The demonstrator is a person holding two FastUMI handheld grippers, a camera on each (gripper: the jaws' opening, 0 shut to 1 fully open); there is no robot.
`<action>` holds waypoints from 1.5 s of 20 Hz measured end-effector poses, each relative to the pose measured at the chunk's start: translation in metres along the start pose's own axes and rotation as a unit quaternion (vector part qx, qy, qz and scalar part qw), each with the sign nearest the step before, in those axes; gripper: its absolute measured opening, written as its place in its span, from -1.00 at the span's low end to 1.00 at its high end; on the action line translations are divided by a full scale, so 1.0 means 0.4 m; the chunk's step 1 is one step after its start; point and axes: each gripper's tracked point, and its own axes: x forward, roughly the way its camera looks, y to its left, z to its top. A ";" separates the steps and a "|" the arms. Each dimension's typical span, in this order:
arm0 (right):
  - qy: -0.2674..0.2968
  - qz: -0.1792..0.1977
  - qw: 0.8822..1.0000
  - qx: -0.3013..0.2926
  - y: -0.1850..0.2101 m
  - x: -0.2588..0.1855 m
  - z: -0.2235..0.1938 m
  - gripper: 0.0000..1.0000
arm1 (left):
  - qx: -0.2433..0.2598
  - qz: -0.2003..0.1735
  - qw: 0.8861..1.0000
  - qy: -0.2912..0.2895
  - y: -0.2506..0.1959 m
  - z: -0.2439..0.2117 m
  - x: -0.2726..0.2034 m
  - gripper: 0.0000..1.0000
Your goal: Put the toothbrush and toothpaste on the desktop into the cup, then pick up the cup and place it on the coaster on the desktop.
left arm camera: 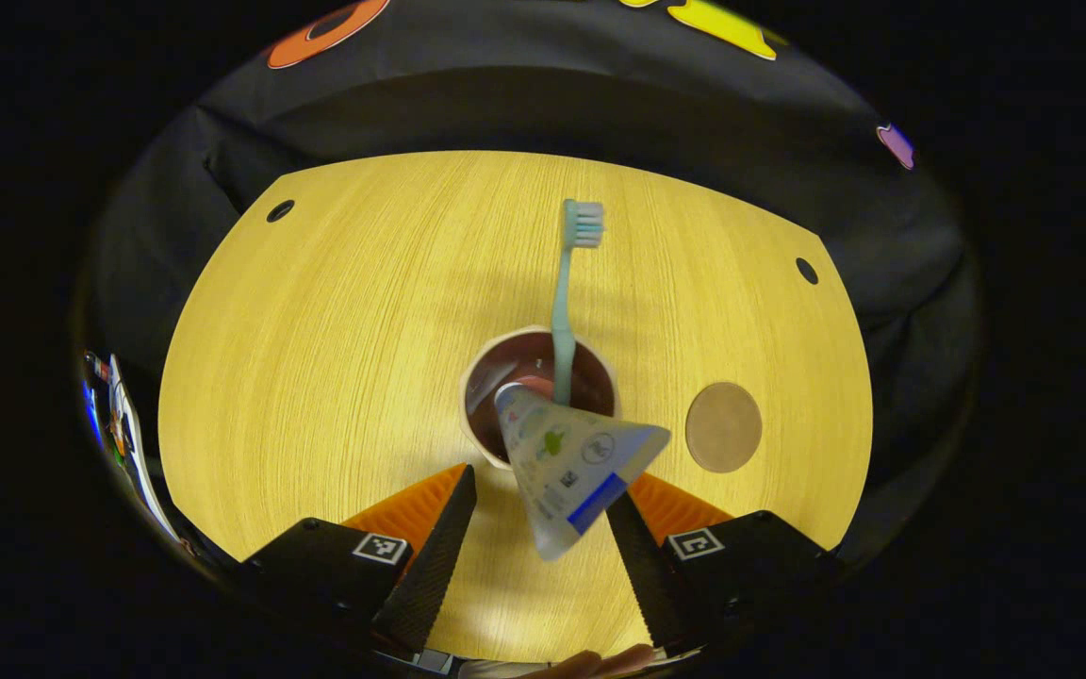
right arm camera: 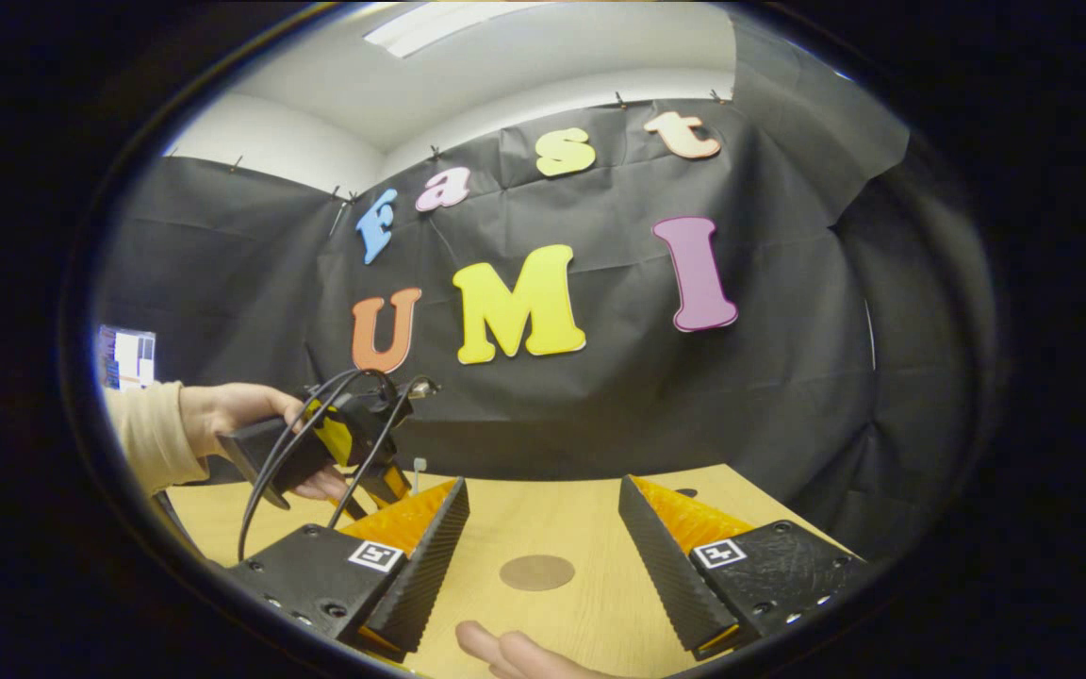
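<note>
Above the pale wooden desktop point(left arm camera: 317, 377), the spread-fingered left gripper point(left arm camera: 543, 528) hovers; white toothpaste tube point(left arm camera: 571, 462) and teal toothbrush point(left arm camera: 564, 311) stand in the brown cup point(left arm camera: 505, 368) beside a round cork coaster point(left arm camera: 723, 426); right gripper point(right arm camera: 543, 556) gapes empty.

"How many things did you count on the desk?"

"One cup point(left arm camera: 540, 396), with one toothbrush point(left arm camera: 566, 294) and one toothpaste tube point(left arm camera: 569, 464) standing in it. One round coaster point(left arm camera: 723, 427) beside it."

"And the desk itself?"

"One wooden desktop point(left arm camera: 336, 377), with two small dark holes near its far corners. Two grippers were about: one point(left arm camera: 543, 547) over the cup, the other point(right arm camera: 543, 556) near the coaster."
</note>
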 end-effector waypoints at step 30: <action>0.003 -0.019 0.999 0.036 -0.036 0.014 -0.001 0.91 | 0.080 -0.050 0.995 0.025 -0.401 0.802 -0.513 -0.31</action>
